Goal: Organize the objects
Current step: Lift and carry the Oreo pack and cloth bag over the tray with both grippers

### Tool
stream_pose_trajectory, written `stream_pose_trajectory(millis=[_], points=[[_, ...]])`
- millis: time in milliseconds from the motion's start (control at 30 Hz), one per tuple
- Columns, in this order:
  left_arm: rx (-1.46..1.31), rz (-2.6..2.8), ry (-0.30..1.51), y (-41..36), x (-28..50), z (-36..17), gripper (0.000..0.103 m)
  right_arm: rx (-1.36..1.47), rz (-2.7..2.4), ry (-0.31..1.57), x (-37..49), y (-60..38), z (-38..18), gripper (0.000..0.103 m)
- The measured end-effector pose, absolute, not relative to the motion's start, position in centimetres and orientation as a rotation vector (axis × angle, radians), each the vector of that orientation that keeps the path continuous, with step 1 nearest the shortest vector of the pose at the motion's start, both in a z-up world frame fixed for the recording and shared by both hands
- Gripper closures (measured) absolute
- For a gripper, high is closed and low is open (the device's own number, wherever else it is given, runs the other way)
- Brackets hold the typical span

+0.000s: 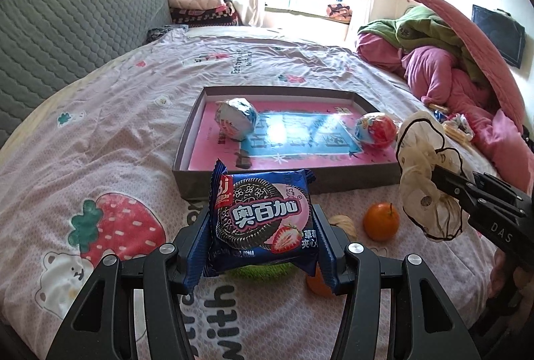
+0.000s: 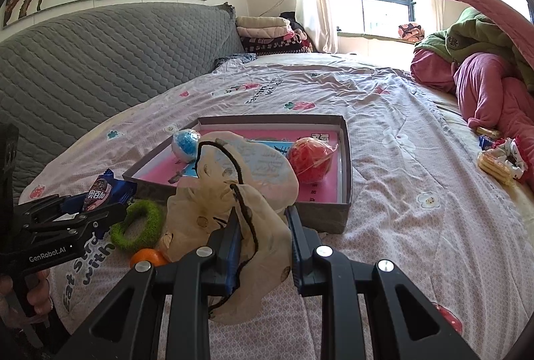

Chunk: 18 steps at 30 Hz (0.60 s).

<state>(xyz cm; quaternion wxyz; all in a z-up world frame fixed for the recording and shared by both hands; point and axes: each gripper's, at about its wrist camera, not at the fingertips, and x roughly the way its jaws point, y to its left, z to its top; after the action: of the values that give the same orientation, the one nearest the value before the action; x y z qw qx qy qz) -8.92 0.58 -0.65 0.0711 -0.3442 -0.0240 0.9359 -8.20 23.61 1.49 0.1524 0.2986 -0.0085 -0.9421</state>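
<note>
Cookie packet (image 1: 263, 220) clamped in left gripper (image 1: 263, 236), sheer scrunchie (image 2: 247, 210) pinched in right gripper (image 2: 263, 246), grey tray (image 1: 293, 180) just beyond both

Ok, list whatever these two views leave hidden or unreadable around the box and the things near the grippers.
- Left wrist view: the blue cookie packet covers most of the fuzzy green ring and a second orange.
- Right wrist view: the sheer cream scrunchie with black trim blocks the middle of the shallow grey box.
- Both views: the box's printed pink insert is glared or covered, so unreadable.
</note>
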Motion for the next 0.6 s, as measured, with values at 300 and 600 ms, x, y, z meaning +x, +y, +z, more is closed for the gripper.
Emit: stream_pose_trajectory(millis=[300,600], points=[[-1.032,2.844,-0.089,0.0,-10.0,-0.8,0.046,0.813,-2.729,0.021,-8.5,22.7,1.8,0.077],[-1.027,2.864,-0.115,-0.5,-11.1,-0.2,0.046,0.798,-2.738,0.013,-9.7,22.2,2.7,0.077]])
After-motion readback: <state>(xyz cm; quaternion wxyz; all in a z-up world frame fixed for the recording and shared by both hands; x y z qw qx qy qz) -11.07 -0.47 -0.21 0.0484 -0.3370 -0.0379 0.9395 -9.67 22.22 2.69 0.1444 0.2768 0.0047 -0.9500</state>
